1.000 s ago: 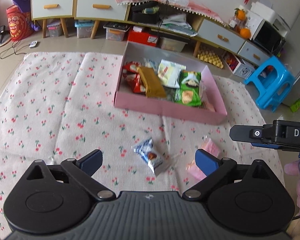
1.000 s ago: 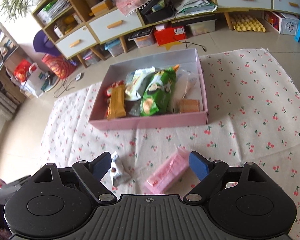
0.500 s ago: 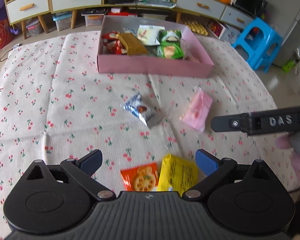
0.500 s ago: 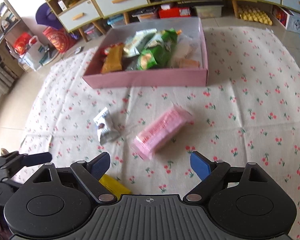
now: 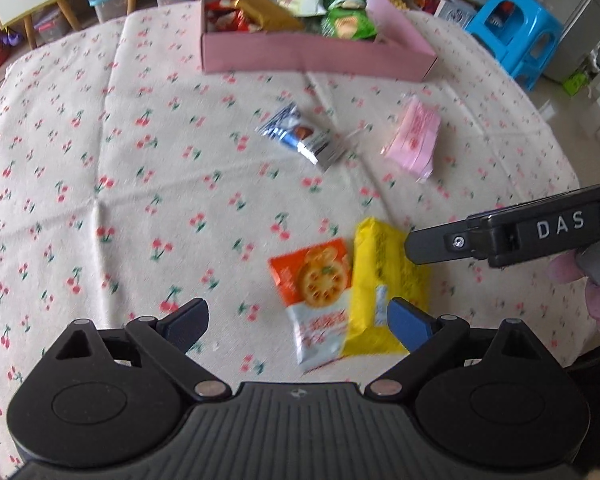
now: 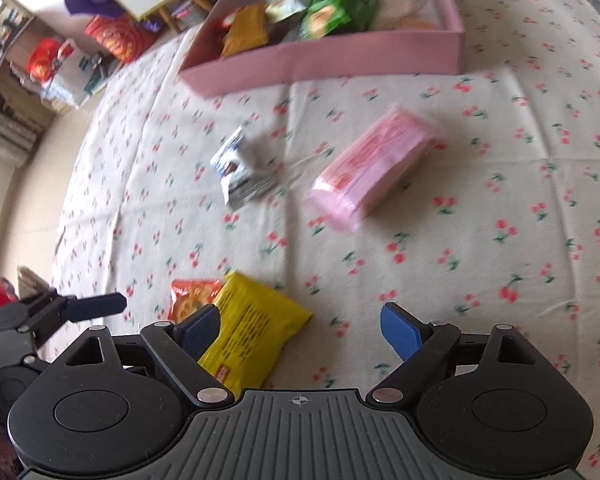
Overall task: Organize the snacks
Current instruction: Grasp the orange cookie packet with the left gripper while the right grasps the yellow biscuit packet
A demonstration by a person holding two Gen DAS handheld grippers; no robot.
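STATE: left gripper (image 5: pixel 296 318) jaws wide, closing, empty; right gripper (image 6: pixel 300 326) open, empty | TARGET: yellow foil snack packet (image 5: pixel 382 292) on cloth, overlapping orange cracker sachet (image 5: pixel 320 292) | RISK: double pickup — packets touching; slippery foil may slide.

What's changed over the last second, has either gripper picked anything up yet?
No. Both grippers tipped down toward the near snacks: the orange cracker packet and yellow packet, unseen a second ago, now lie just ahead. The left gripper is closing slightly but empty; the right gripper is open, empty. The pink box, blue-white packet and pink packet stayed put.
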